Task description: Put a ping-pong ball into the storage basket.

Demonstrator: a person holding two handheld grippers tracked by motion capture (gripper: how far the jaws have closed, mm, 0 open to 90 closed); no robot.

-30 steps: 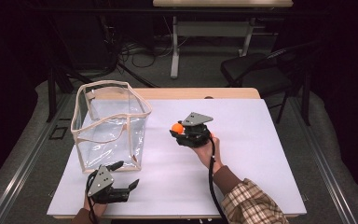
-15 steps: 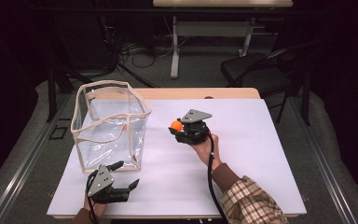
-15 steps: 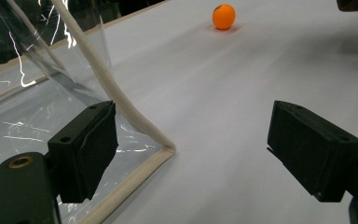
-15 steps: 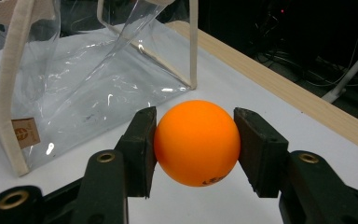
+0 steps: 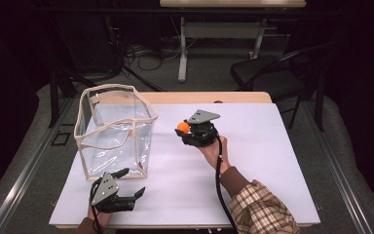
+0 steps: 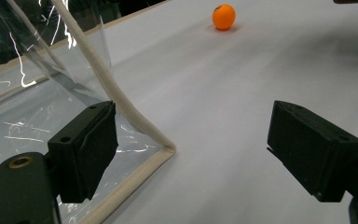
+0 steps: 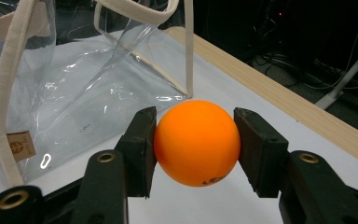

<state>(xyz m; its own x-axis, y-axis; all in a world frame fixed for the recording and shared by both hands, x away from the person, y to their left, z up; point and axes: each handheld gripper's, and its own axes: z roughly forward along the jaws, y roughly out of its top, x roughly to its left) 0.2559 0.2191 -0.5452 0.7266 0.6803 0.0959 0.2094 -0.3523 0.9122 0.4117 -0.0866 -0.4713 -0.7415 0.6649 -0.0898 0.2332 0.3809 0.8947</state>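
Note:
An orange ball sits clamped between the two black jaws of my right gripper, just above the white table. From above, that gripper and its ball are at the table's middle, right of a clear plastic bag with cream trim. My left gripper lies open near the front edge, just in front of the bag. Its left jaw stands beside the bag's bottom corner. In the left gripper view an orange ball shows far ahead, with no jaws seen around it.
The white table top has a wooden strip along its far edge. The bag stands open-topped, straight ahead of the right gripper. A black chair and a desk frame stand beyond the table.
The right gripper with the ball has shifted slightly up and away in the high view. The left gripper has stayed put.

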